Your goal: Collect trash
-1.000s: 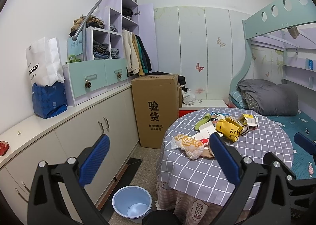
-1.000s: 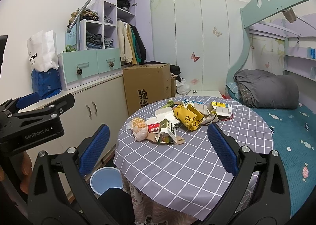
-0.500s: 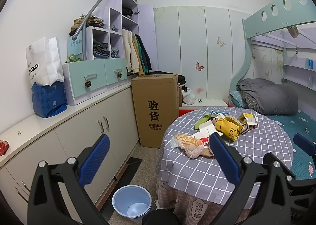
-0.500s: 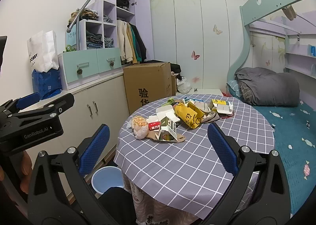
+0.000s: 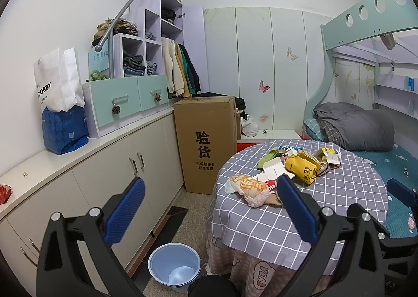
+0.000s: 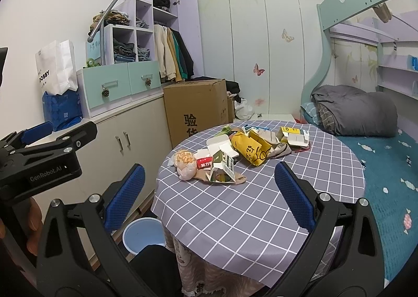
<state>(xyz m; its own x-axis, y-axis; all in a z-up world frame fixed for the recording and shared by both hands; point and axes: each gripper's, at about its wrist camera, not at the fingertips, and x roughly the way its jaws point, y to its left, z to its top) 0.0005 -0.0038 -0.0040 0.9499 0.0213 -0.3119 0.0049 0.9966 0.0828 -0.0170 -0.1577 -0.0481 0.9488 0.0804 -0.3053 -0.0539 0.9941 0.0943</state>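
Nothing has been picked up yet; this looks like the approach stage, both grippers held back from the table and aimed at the trash heap. The trash lies in a loose pile on the checked cloth, toward 12 o'clock of the tabletop in the right wrist view: a crumpled wrapper at the pile's 9 o'clock edge, an opened carton just beside it, a yellow bag behind, and flattened boxes further back toward 1 o'clock. The bin stands on the floor at the table's 8 o'clock side, between table and cabinets, and looks nearly empty.

The right gripper is spread wide, holding nothing and touching nothing — its blue pads frame bare cloth short of the pile. The left gripper is equally wide and empty, hanging over the floor gap with the bin below it and the wrapper between its fingers in the view, though well ahead of them.

The next move probably calls for reaching forward to the nearest piece — the wrapper or carton — and closing gently, since both look light and crushable, then carrying it down to the bin.
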